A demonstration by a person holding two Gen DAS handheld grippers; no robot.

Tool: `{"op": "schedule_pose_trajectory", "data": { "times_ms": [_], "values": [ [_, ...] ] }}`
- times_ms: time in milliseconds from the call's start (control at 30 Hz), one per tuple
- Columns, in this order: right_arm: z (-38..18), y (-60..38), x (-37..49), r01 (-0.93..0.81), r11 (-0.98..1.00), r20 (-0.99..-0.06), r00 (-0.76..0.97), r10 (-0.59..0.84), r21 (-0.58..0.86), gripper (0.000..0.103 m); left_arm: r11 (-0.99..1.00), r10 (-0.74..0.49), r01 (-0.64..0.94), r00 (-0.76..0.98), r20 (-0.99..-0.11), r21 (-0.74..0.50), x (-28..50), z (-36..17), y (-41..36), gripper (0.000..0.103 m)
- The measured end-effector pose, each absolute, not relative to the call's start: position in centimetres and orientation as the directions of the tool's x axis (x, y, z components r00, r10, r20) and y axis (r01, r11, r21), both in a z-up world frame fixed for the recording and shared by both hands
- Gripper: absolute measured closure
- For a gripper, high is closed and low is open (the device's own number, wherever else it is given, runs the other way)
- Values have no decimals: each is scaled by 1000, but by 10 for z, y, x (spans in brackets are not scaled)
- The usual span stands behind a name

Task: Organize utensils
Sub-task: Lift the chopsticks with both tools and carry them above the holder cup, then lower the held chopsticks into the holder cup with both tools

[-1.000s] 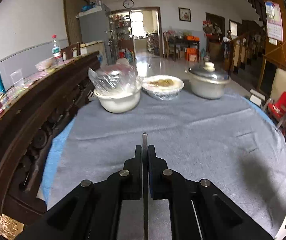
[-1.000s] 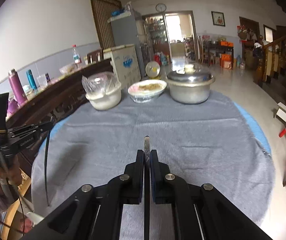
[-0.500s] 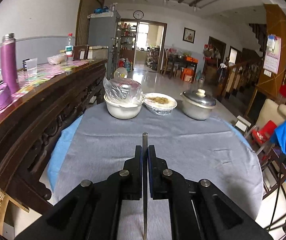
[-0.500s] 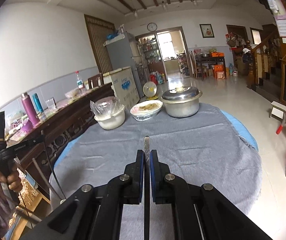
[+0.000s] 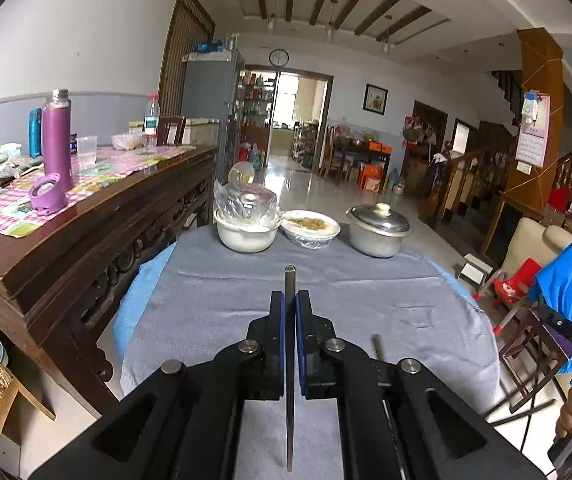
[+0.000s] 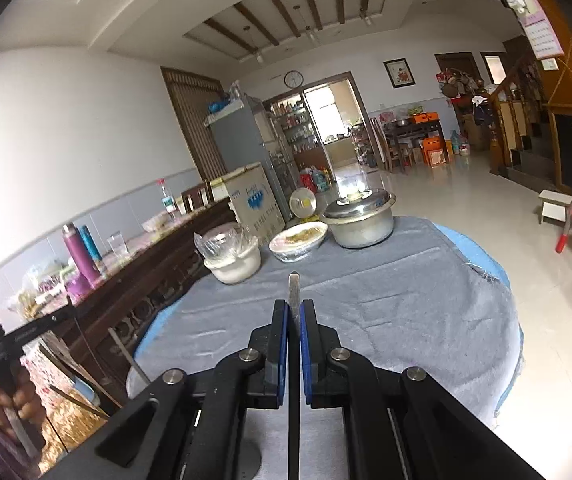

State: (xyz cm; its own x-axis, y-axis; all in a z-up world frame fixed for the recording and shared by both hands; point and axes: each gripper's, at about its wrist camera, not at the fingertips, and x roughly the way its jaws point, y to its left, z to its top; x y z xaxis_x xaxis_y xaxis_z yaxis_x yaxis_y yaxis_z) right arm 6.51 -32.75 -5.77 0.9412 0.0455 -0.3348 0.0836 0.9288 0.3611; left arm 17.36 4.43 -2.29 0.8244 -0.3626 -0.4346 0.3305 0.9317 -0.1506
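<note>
The left gripper [image 5: 290, 300] has its jaws pinched together on a thin flat metal utensil handle [image 5: 289, 280], whose tip pokes out past the blue pads toward the far side of the table. The right gripper [image 6: 294, 308] is likewise clamped tight on a second flat metal handle [image 6: 293, 286], pointing the same way. What heads these utensils carry cannot be seen.

Both hang above the near part of a round table under a grey cloth [image 5: 366, 292], with a blue cover [image 6: 478, 248] showing at its rim. Near the left gripper's right finger, another slim metal rod tip [image 5: 377, 346] shows.

Along the far edge stand, left to right, a white bowl [image 5: 246, 236] topped with clear plastic, a wrapped dish of food [image 5: 311, 229], and a lidded metal pot [image 5: 378, 228]; the cloth between them and the grippers is bare.

To the left runs a dark carved sideboard [image 5: 86, 240] bearing a purple flask [image 5: 57, 140], a plastic cup [image 5: 87, 152] and a water bottle [image 5: 151, 118].
</note>
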Motion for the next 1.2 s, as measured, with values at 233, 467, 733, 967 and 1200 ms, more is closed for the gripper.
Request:
{"op": "schedule_pose_trajectory", "data": {
  "times_ms": [233, 467, 733, 967, 1200],
  "values": [
    [-52, -317, 34, 47, 908, -240, 969, 60, 416, 96, 915, -403, 364, 829, -388, -174, 128, -7, 42, 98],
    [-51, -304, 14, 21, 901, -180, 982, 64, 433, 96, 901, -429, 364, 829, -360, -236, 98, -4, 44, 98],
    [-54, -300, 1, -7, 889, -157, 984, 89, 457, 96, 886, -453, 371, 820, -350, -277, 75, -4, 41, 98],
    [-65, -303, -6, 12, 880, -174, 981, 81, 475, 96, 874, -475, 397, 819, -323, -279, 59, 7, 34, 98],
    [-75, -315, -13, 38, 872, -185, 981, 60, 488, 96, 863, -494, 418, 816, -300, -284, 52, 20, 23, 98]
  ]
}}
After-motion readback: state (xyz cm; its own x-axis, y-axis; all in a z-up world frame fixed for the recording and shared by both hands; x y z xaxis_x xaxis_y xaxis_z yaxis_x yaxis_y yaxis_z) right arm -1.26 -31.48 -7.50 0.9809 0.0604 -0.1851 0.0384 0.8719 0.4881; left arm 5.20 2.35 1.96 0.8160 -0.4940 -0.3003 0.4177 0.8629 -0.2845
